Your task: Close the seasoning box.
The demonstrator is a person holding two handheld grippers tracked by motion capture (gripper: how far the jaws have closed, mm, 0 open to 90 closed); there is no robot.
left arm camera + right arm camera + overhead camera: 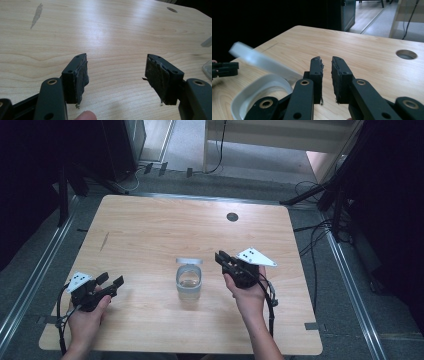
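Observation:
A small clear container (188, 284) with a pale rim stands at the middle of the wooden table (150, 220), and its hinged lid (189, 261) is tipped up at the far side. My right gripper (220, 255) hovers just right of the container, its jaws almost together with nothing between them. In the right gripper view the container (259, 91) and raised lid (262, 61) lie left of my right gripper (327, 61). My left gripper (111, 279) rests near the table's front left, jaws wide apart and empty. In the left gripper view, bare wood shows between the jaws of the left gripper (116, 65).
A round cable hole (232, 217) sits near the table's far edge. A dark streak (104, 241) marks the wood at the left. Stand legs and cables lie on the floor beyond the table's right and far sides.

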